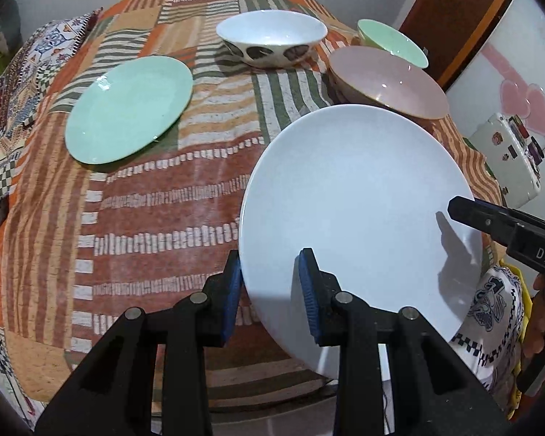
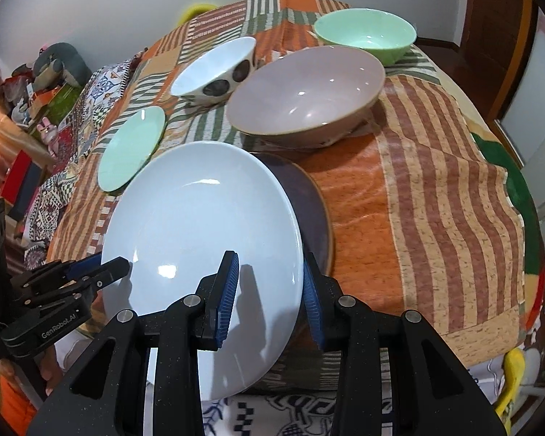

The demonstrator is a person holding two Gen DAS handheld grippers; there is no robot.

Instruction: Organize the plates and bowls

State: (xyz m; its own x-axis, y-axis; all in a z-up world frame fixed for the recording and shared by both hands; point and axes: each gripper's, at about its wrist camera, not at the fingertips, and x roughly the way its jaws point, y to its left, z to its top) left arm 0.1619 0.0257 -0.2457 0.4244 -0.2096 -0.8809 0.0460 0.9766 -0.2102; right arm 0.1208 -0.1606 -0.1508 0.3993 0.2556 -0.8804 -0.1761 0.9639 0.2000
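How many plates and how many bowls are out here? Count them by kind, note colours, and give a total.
Plates: 3 (white plate, green plate, dark plate)
Bowls: 3 (spotted white bowl, pink bowl, green bowl)
Total: 6

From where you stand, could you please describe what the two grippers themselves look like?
Both are black plastic scissor-style linkages with round silver pivot pins. The left gripper and right gripper each carry ribbed blue pads on the fingertips. White lettering runs along their bodies: "GenRobot.AI" on the left one, "DAS" visible on the right. No cables or sleeves are visible.
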